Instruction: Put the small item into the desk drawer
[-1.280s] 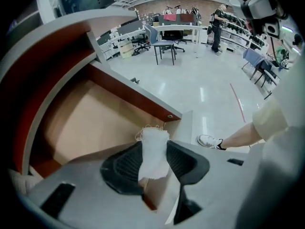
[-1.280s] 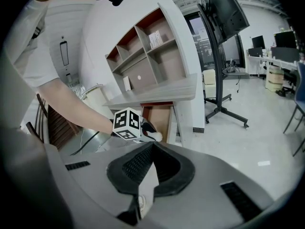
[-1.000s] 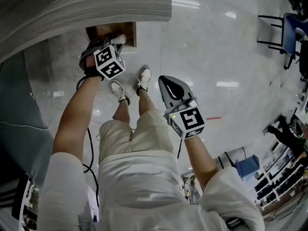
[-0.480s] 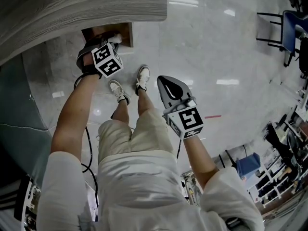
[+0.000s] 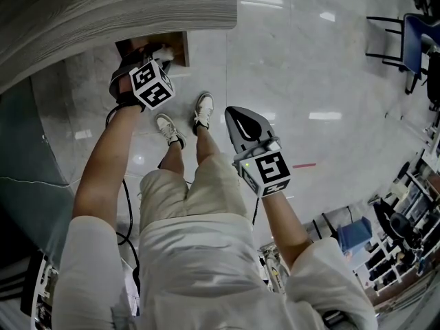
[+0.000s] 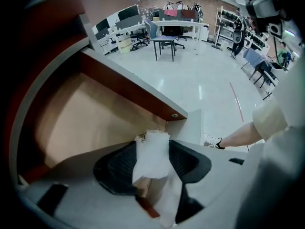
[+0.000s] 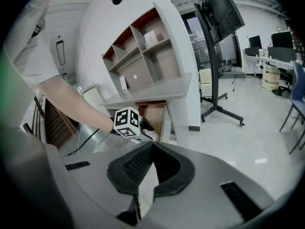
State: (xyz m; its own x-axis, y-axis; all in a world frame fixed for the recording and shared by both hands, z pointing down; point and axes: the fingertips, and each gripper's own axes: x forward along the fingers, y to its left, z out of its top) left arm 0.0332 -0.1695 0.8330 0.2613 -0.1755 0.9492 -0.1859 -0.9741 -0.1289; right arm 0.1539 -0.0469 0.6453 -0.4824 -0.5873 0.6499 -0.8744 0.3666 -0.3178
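Observation:
The desk drawer [image 6: 81, 113] stands pulled out under the grey desk top [image 5: 103, 12], its brown bottom bare. My left gripper [image 6: 151, 165] points steeply down over the drawer. A small crumpled white item [image 6: 153, 144] sits between its black pads and touches both. These jaws have just been opening, and the item is still between them. In the head view the left gripper [image 5: 162, 51] is at the drawer's [image 5: 177, 43] mouth. My right gripper [image 5: 232, 113] hangs over the floor beside the person's legs, shut and with nothing in it. The right gripper view shows its tips [image 7: 152, 146] meeting.
The person's white shoes [image 5: 205, 108] stand on the glossy floor just in front of the drawer. An open shelf unit [image 7: 143, 56] rises behind the desk, with a screen stand [image 7: 214, 56] to its right. Chairs and tables [image 6: 164, 35] stand farther off.
The head view has shifted a little; the left gripper stays at the drawer with the white item. The right gripper has not moved.

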